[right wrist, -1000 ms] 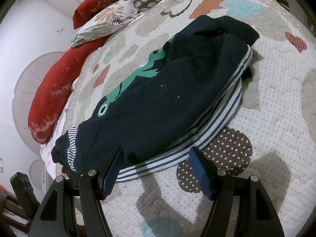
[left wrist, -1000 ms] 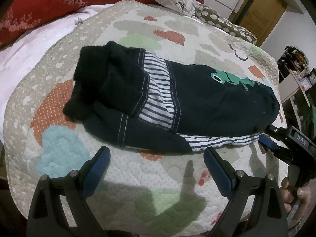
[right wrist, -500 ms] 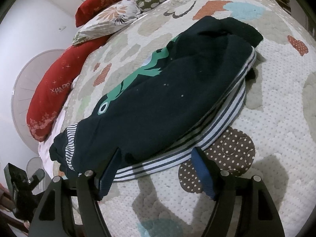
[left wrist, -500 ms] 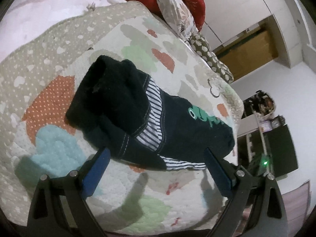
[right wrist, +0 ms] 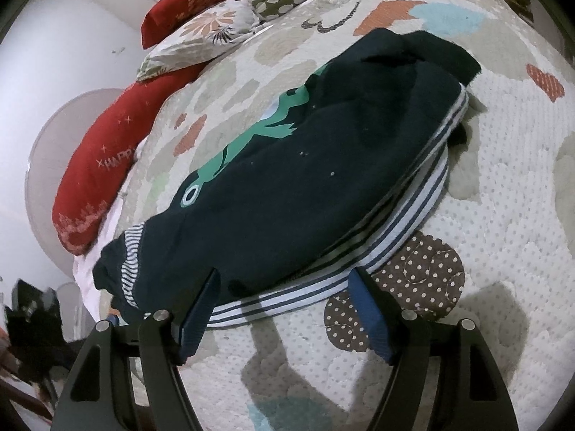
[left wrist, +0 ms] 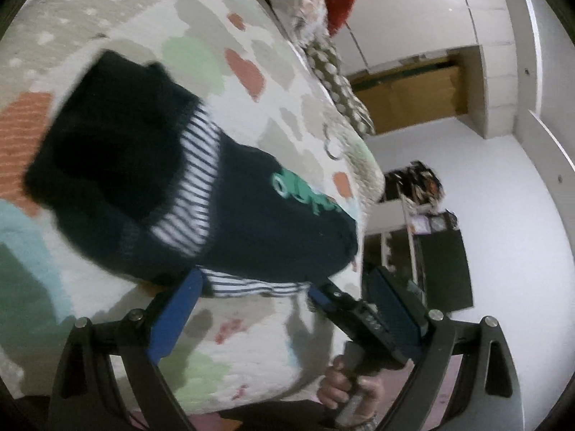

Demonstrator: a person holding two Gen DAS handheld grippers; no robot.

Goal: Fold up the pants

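Here the folded navy pants [right wrist: 305, 186], with a green dinosaur print and striped trim, lie on the patterned quilt [right wrist: 503, 287] of the bed, close to its near edge and well clear of the red pillows [right wrist: 104, 165] at the far end. The right gripper [right wrist: 284, 312] hovers just short of the striped hem, jaws spread, nothing between them. The left gripper [left wrist: 284, 309] sits beside the bundle's other end, jaws likewise wide and empty; its view is blurred.

pants [right wrist: 287, 194]: folded, on the quilt [right wrist: 503, 251], near its front edge
pillows [right wrist: 201, 32]: along the quilt's far edge, behind the pants
both grippers: at the front edge
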